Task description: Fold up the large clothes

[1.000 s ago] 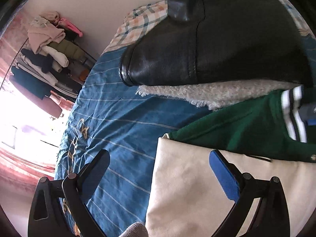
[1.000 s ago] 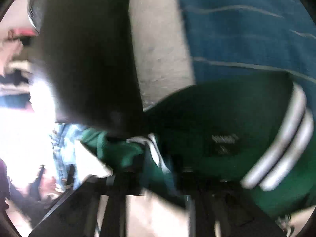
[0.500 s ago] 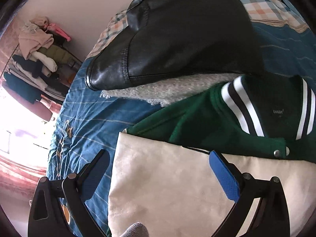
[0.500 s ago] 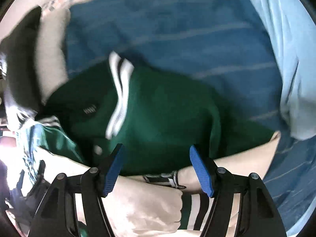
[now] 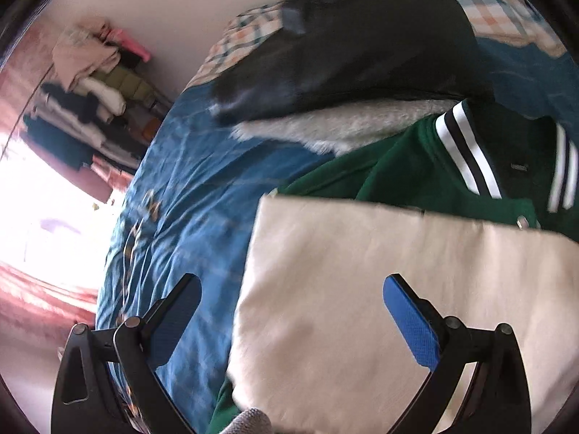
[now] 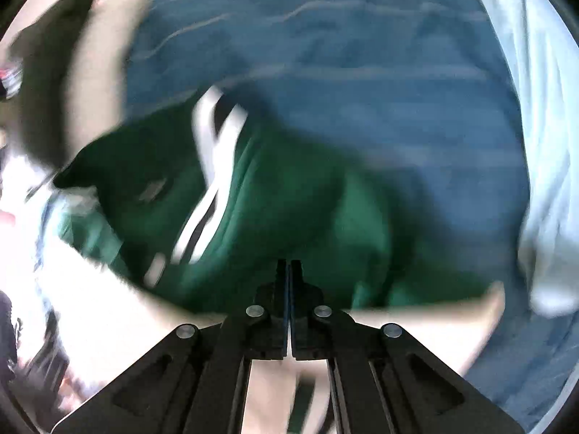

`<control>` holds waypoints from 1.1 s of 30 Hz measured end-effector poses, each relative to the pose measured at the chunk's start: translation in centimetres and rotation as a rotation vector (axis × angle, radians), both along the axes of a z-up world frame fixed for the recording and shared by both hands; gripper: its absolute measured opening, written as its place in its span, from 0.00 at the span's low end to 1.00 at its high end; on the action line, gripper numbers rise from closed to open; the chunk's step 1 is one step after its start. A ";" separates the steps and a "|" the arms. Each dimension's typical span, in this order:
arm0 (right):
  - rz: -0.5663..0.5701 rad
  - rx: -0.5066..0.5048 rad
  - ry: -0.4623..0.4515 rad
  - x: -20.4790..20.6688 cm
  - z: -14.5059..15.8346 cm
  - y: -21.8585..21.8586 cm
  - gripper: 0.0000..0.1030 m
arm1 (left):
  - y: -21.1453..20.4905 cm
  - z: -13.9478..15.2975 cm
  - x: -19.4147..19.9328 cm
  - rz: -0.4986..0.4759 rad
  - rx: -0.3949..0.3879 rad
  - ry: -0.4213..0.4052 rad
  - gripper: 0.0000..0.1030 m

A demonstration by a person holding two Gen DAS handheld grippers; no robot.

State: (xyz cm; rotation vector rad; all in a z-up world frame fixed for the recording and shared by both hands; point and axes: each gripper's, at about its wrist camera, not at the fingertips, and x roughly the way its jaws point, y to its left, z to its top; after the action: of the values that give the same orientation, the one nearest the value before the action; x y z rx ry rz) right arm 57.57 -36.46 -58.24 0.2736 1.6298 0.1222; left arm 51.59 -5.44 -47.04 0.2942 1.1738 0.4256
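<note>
While the green jacket (image 5: 405, 166) lay on the bed (image 5: 188, 195), left gripper (image 5: 291, 296) gaped wide over its cream sleeve (image 5: 362, 271); right gripper (image 6: 289, 271) was closing, nearly together, nothing visibly pinched.

The right gripper (image 6: 289, 271) is closing, its jaws nearly together with nothing visible between them, over the green jacket (image 6: 289, 199), which lies on the blue bedsheet (image 6: 362, 54).
</note>
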 end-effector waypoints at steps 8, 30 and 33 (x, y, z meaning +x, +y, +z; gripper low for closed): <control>-0.157 0.040 0.139 -22.8 6.3 -6.6 0.65 | 3.5 2.6 -13.8 0.115 -0.089 0.098 1.00; -0.273 0.014 0.298 -44.1 2.2 -9.8 0.30 | 0.2 -2.3 -28.8 0.092 -0.124 0.287 1.00; -0.321 0.031 0.207 -42.3 4.5 -11.9 0.32 | -2.1 -2.4 -28.5 0.084 -0.113 0.272 1.00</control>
State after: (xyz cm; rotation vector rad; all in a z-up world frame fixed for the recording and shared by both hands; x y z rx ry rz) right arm 15.24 -48.35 -53.73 0.5830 1.7663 -0.1303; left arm 23.13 -7.51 -49.47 0.2095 1.4752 0.3985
